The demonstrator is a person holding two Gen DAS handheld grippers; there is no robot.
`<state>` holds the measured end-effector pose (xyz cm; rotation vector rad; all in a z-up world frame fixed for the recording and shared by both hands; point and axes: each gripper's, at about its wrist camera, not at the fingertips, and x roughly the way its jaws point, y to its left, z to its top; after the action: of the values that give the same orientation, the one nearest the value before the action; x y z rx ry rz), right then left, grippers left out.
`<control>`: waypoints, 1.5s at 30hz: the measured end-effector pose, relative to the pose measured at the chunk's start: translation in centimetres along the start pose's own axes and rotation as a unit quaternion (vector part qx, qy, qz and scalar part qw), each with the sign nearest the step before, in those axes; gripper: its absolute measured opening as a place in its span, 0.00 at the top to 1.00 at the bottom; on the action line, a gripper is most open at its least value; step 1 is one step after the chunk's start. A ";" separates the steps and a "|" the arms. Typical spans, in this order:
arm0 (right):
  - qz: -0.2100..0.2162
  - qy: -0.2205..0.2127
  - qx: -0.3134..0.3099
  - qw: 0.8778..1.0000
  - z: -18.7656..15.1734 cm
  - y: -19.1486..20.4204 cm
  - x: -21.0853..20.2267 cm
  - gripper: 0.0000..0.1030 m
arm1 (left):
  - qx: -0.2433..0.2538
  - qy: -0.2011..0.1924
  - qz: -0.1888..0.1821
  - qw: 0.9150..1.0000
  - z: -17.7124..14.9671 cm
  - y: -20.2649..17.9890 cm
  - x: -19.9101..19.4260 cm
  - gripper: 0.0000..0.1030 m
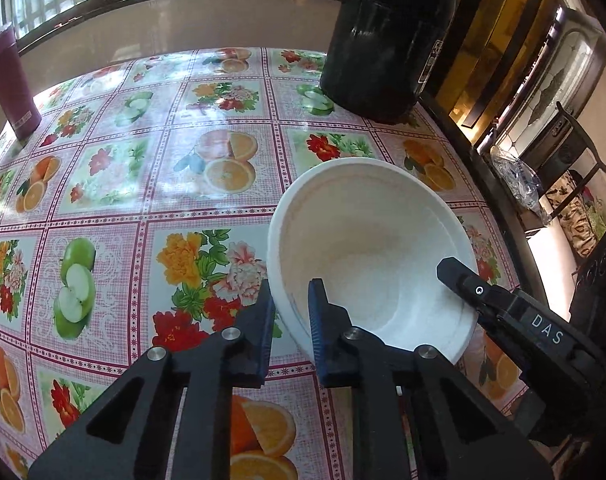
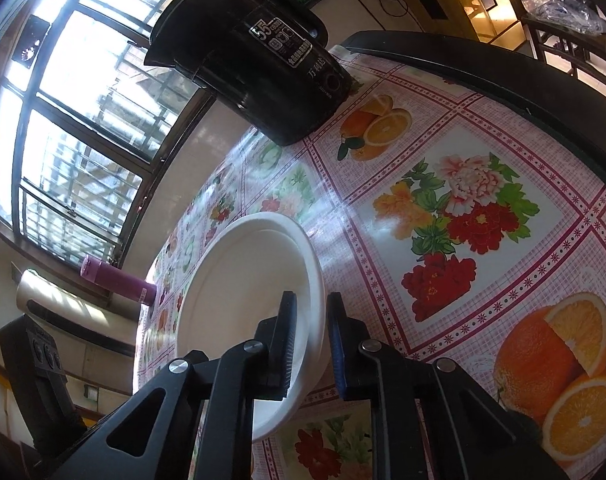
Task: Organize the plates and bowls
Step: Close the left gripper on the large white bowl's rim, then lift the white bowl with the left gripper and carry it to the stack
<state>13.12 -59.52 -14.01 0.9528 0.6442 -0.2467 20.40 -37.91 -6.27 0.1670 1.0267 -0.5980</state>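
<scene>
A white bowl (image 1: 367,248) is tilted above the fruit-and-flower tablecloth (image 1: 143,184). My left gripper (image 1: 291,312) is shut on its near-left rim, one finger outside and one inside. My right gripper (image 2: 311,336) is shut on the bowl's opposite rim (image 2: 247,304); its finger (image 1: 463,284) shows at the bowl's right edge in the left wrist view. The bowl's underside is hidden.
A black rice cooker (image 1: 391,36) stands at the table's far right corner, also in the right wrist view (image 2: 255,60). A maroon flask (image 1: 11,84) stands at the far left edge. The table's dark rim (image 1: 499,200) runs along the right, with chairs beyond.
</scene>
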 end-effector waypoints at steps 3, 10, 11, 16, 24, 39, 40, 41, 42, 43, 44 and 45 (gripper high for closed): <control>-0.004 0.001 -0.004 1.000 -0.1 0.2 0.1 0.88 | 0.011 -0.010 0.014 1.000 -0.1 -0.3 -0.1 0.86; -0.020 0.002 -0.026 0.999 -0.4 0.9 0.6 0.91 | 0.029 -0.032 0.033 0.999 -0.4 -0.2 -0.3 0.88; -0.024 0.002 -0.031 0.999 -0.4 1.0 0.6 0.91 | 0.030 -0.034 0.034 0.998 -0.5 -0.2 -0.4 0.88; -0.028 -0.001 -0.037 0.999 -0.6 1.2 0.6 0.91 | 0.038 -0.042 0.038 0.998 -0.6 -0.3 -0.5 0.88; -0.022 -0.005 -0.046 0.999 -0.7 1.9 0.2 0.91 | 0.051 -0.073 0.053 0.995 -1.1 -0.5 -1.9 0.88; 0.030 -0.015 -0.134 0.990 -4.8 9.0 -2.9 0.91 | 0.025 -0.141 0.086 0.986 -4.3 4.1 -8.8 0.88; 0.033 -0.013 -0.143 0.989 -5.4 9.8 -3.2 0.91 | 0.020 -0.144 0.089 0.985 -4.7 4.8 -9.4 0.88; 0.037 -0.011 -0.152 0.988 -6.1 10.5 -3.4 0.91 | 0.015 -0.146 0.092 0.985 -5.2 5.4 -10.0 0.88; 0.043 -0.009 -0.160 0.986 -6.7 11.2 -3.6 0.91 | 0.010 -0.150 0.097 0.984 -5.8 6.0 -10.7 0.88; 0.050 -0.006 -0.168 0.985 -7.5 11.9 -3.8 0.91 | 0.006 -0.155 0.103 0.983 -6.4 6.6 -11.4 0.88; 0.056 -0.002 -0.175 0.983 -8.3 12.6 -4.0 0.91 | 0.003 -0.158 0.110 0.981 -6.9 7.3 -12.2 0.88; 0.063 0.002 -0.182 0.981 -9.1 13.2 -4.1 0.91 | -0.002 -0.162 0.115 0.980 -7.5 8.0 -12.9 0.88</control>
<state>12.39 -44.90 -6.25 0.6388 0.6056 -0.0118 14.24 -23.23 -0.46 0.1750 0.6812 -0.3957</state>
